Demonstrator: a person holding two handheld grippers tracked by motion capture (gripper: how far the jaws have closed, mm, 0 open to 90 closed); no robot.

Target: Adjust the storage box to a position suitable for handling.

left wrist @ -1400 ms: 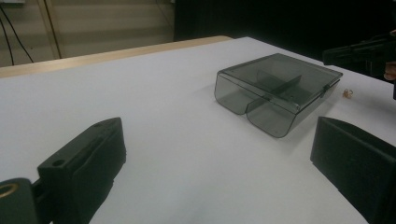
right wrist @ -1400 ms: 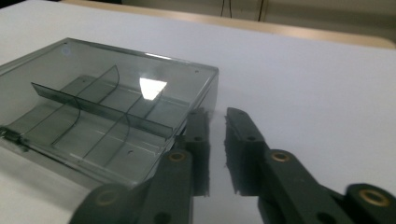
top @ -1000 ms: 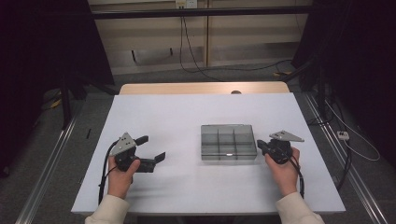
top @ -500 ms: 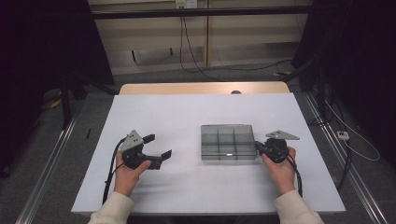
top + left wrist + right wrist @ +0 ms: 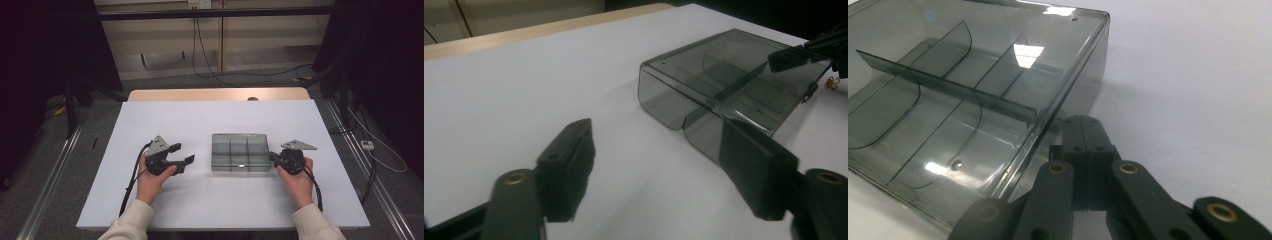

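**Desk:** What has changed at the white surface (image 5: 215, 125)?

**Photographer:** The left tongs (image 5: 182, 154) have travelled in from the surface's left side toward the smoked-plastic compartment box (image 5: 240, 152), and their jaws have just been closing from full spread to about half. Nothing lies between them; in the left gripper view the box (image 5: 724, 85) sits ahead of the tongs (image 5: 669, 160), apart from both jaws.

**Desk:** And the other side?

**Photographer:** The right tongs (image 5: 272, 157) have kept to the box's right end, jaws pressed together on nothing. In the right gripper view the closed tips (image 5: 1085, 131) stand just beside the box's side wall (image 5: 1068, 105), close enough that contact cannot be ruled out or confirmed.

**Desk:** Where is the box?

**Photographer:** Flat on the surface, slightly right of centre, lid shut, dividers visible through it. It looks empty.

**Desk:** Meaning for the work?

**Photographer:** By my reading, an approach is under way: one tool steadying the right end, the other narrowing to take the left end. No grip yet.
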